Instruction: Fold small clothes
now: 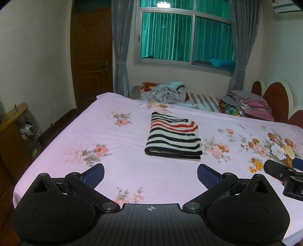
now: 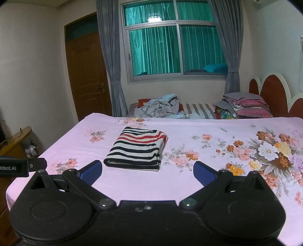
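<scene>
On the pink floral bed sheet (image 1: 117,166) we see the striped garment (image 1: 173,139) folded flat mid-bed, ahead of us. It looks light, soft and limp, so we judge its thick folded near edge the best hold. Our left gripper (image 1: 150,174) and right gripper (image 2: 147,171) hover wide open, holding nothing.

The bed (image 1: 132,170) is cut off by the right and bottom edges of the left wrist view, and each gripper's black body hides its near edge. In the right wrist view the right gripper (image 2: 147,173) also covers the near edge, so that border cannot be seen. The folded striped cloth (image 1: 173,139) hides its inner layers; what garment it is cannot be told. At the bed's far edge, a crumpled heap of clothes (image 1: 164,92) is too tangled to tell piece from piece. The air conditioner (image 1: 286,6) is clipped by the top edge.
</scene>
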Tool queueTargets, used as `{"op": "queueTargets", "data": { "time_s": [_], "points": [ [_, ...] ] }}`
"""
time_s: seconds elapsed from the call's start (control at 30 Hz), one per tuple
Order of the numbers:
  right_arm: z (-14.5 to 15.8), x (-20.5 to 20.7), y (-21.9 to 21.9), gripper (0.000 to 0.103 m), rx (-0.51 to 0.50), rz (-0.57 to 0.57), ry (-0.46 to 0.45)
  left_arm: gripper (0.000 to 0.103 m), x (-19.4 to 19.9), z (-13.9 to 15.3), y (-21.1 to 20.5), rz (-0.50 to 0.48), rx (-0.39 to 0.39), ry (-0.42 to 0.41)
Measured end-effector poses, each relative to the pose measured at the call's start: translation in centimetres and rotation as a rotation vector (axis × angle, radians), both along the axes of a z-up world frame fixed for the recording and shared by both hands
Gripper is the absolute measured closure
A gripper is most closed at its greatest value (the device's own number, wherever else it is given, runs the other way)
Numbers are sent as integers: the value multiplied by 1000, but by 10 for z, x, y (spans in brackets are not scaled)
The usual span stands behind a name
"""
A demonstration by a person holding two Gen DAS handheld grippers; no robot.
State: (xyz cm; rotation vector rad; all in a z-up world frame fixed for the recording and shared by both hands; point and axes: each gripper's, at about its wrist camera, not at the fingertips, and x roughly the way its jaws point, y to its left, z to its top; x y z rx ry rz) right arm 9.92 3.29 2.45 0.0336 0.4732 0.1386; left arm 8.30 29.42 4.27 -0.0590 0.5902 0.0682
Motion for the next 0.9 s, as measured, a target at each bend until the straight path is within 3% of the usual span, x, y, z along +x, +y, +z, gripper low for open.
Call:
{"op": "queueTargets", "data": {
  "time_s": [0.57, 0.9],
  "points": [
    [-7, 14, -5, 0, 3, 13, 18, 0, 15, -7, -6, -8, -12, 26],
    [-21, 35, -16, 0, 5, -2, 59, 0, 51, -20, -10, -55, -28, 30]
  ]
}}
